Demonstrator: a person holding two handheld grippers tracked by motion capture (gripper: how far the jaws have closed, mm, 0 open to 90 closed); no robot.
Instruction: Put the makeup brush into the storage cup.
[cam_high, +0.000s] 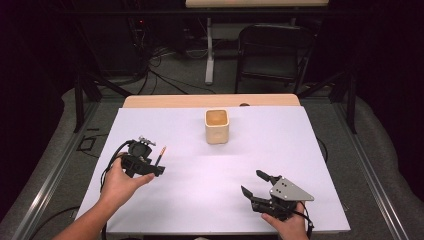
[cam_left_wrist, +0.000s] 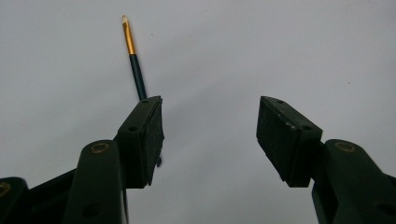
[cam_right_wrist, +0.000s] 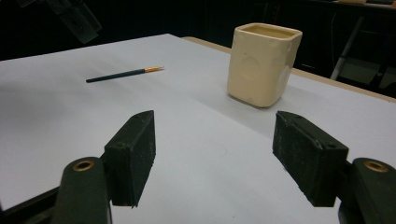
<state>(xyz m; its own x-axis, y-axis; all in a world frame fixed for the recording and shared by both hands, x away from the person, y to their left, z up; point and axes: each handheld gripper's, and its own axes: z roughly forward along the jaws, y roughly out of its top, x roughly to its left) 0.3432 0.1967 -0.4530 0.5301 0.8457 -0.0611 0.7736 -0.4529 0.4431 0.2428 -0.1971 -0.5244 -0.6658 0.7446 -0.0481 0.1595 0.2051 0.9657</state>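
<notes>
Two hand-held grippers hang over a white sheet (cam_high: 210, 175) that covers the table, with a thin paintbrush as the object at hand. On the person's left side, the left gripper (cam_high: 161, 170) is poised directly above the paintbrush (cam_high: 160, 155), which lies flat on the sheet with its dark handle passing under the tool and its gold ferrule and pale tip pointing toward the far edge. From the left gripper view the jaws stand well apart, nothing pressed between the pads, and the paintbrush (cam_left_wrist: 133, 60) runs behind one jaw rather than through the gap; whether that jaw touches the handle cannot be told. Toward the near right corner, the right gripper (cam_high: 253, 182) sits low in the person's hand, its jaws spread wide and empty, aimed across the table. Beyond it, a cream square-sided cup (cam_high: 217, 126) stands upright near the middle of the far edge, well apart from both tools. In the right gripper view the cup (cam_right_wrist: 262, 65) rises ahead to the right, while the paintbrush (cam_right_wrist: 125, 74) lies farther off on the bare sheet (cam_right_wrist: 196, 140) to the left
</notes>
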